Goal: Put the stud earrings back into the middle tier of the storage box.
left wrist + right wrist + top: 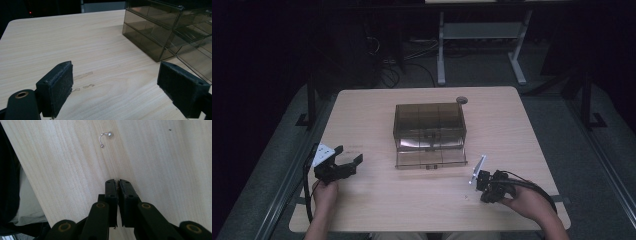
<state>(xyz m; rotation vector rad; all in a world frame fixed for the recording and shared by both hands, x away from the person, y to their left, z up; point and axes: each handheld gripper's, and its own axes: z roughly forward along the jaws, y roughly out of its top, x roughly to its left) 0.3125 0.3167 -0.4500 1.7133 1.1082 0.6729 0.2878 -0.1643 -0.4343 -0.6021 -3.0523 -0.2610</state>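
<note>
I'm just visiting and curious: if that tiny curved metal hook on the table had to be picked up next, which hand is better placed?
Probably the right. The hook lies just ahead of the right gripper, though it's shut. The left gripper faces the drawer box.

The drawer unit [160,32] runs off the left gripper view's right edge, and the small round object [461,100] behind it is too small to identify.

The table [377,200] is pale wood-grain, matt and smooth. The drawer organizer [429,131] is smoky translucent plastic, glossy. The left gripper [117,92] has matt black, slightly rough pads [62,87]. A small curved earring [105,138] looks like shiny metal.
</note>
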